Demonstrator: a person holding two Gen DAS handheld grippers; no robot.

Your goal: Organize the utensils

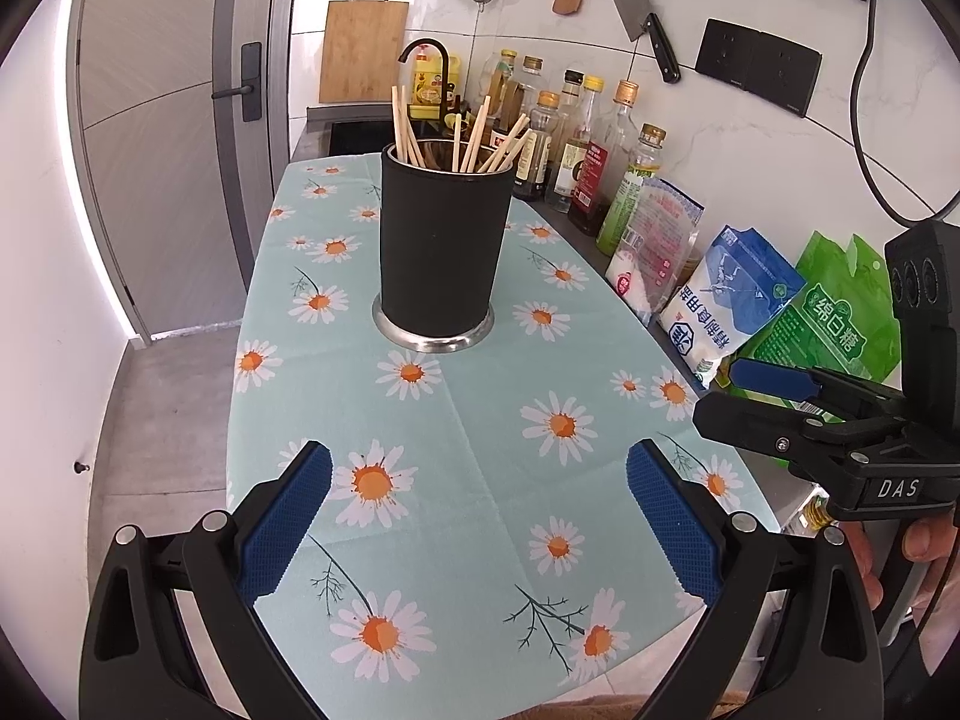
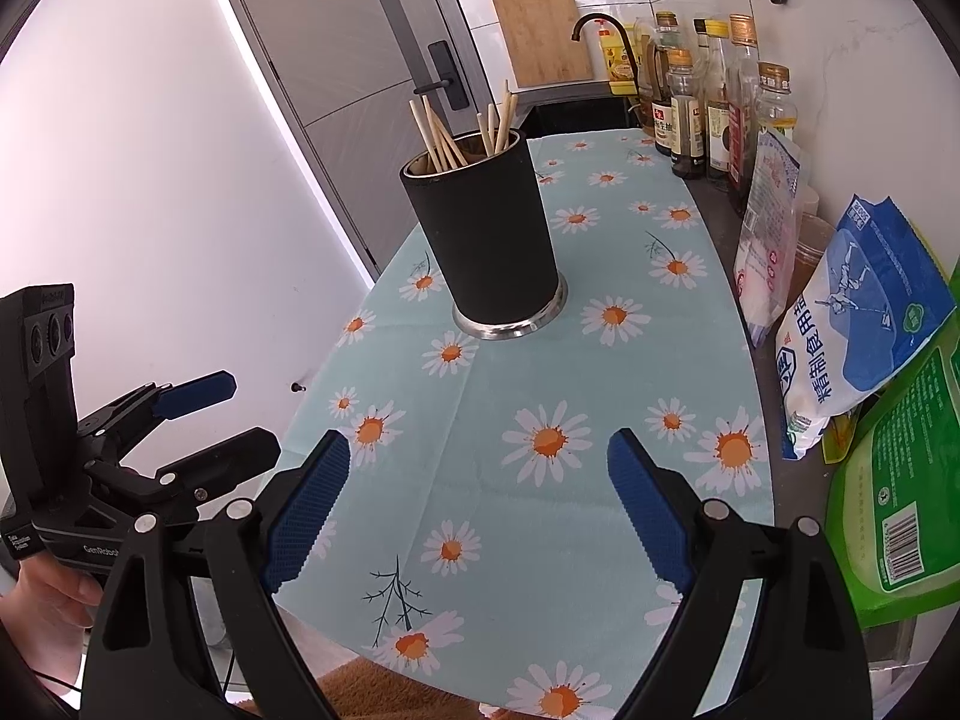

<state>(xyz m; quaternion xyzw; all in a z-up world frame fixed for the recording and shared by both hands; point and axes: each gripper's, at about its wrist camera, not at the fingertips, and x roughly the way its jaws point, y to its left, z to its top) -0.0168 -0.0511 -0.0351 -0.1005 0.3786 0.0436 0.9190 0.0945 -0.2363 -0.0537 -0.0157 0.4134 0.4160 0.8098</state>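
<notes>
A black utensil holder (image 1: 447, 246) with a steel base stands upright on the daisy-print cloth (image 1: 480, 420), with several wooden chopsticks (image 1: 474, 138) sticking out of it. The same holder (image 2: 489, 240) and chopsticks (image 2: 444, 132) show in the right wrist view. My left gripper (image 1: 479, 468) hovers over the near part of the cloth, open and empty. My right gripper (image 2: 479, 456) is also open and empty, a little short of the holder. Each gripper appears beside the other: the right gripper (image 1: 720, 387) at the right edge, the left gripper (image 2: 249, 417) at the left edge.
Bottles of oil and sauce (image 1: 588, 144) line the wall side of the counter. Bags of salt (image 1: 726, 306) and sugar (image 1: 834, 324) lie right of the cloth. A sink with a dark tap (image 1: 429, 60) sits behind. The counter drops to the floor (image 1: 168, 420) on the left.
</notes>
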